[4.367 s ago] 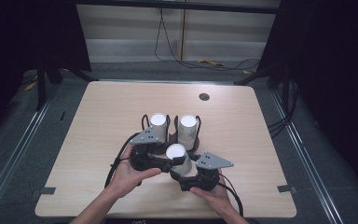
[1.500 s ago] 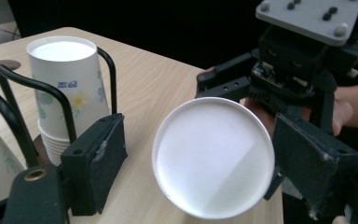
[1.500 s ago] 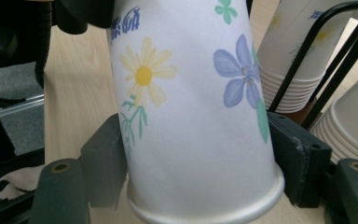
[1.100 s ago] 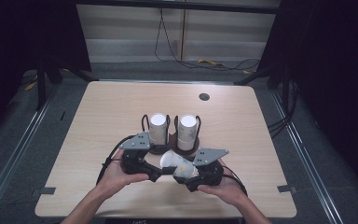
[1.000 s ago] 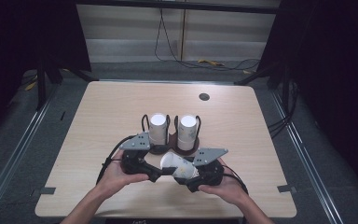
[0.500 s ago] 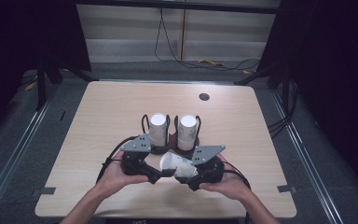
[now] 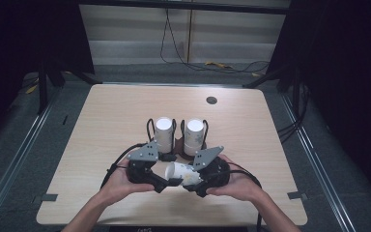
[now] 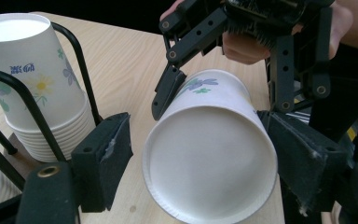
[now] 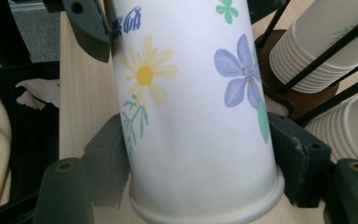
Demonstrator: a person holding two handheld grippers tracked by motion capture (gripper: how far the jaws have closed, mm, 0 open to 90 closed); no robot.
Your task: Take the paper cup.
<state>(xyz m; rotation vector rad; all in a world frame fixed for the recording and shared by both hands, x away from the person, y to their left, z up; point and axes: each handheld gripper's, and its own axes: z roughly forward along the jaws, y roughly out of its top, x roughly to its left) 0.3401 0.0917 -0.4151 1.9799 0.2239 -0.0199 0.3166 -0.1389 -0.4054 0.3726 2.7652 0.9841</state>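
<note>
Paper cup (image 7: 179, 173) on its side above the table (image 7: 101, 125), between both grippers. Right gripper (image 9: 205, 154) pinches its rim end. Left gripper (image 8: 200, 154) jaws just closing around its base; contact seemingly one-sided.

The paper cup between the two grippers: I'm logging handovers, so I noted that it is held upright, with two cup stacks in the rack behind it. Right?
Not quite. The paper cup lies on its side between the grippers, as the high view shows. Two cup stacks do stand in the rack behind it.
</note>
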